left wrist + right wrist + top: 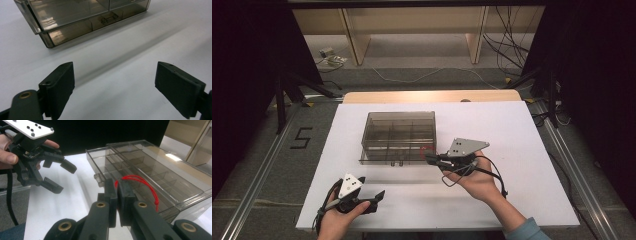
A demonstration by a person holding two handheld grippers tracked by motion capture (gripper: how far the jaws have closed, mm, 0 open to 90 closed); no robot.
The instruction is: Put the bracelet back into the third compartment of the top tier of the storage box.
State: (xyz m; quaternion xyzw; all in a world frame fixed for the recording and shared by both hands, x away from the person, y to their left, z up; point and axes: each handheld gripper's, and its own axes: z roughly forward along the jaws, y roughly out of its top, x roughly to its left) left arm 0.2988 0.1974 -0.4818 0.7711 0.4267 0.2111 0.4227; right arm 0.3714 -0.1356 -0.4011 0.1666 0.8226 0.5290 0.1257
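Right gripper (117, 188) pinches red cord (140, 181) beside box (399, 136); left gripper (115, 82) spread, idle. We should keep the pinch firm.

Left gripper (374, 197) jaws spread wide; right gripper (430, 159) jaws pressed together.

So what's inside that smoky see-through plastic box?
Through the closed lid of the smoky transparent plastic box, divider walls forming compartments show. A red cord shows at its corner; whether inside or outside, I cannot tell.
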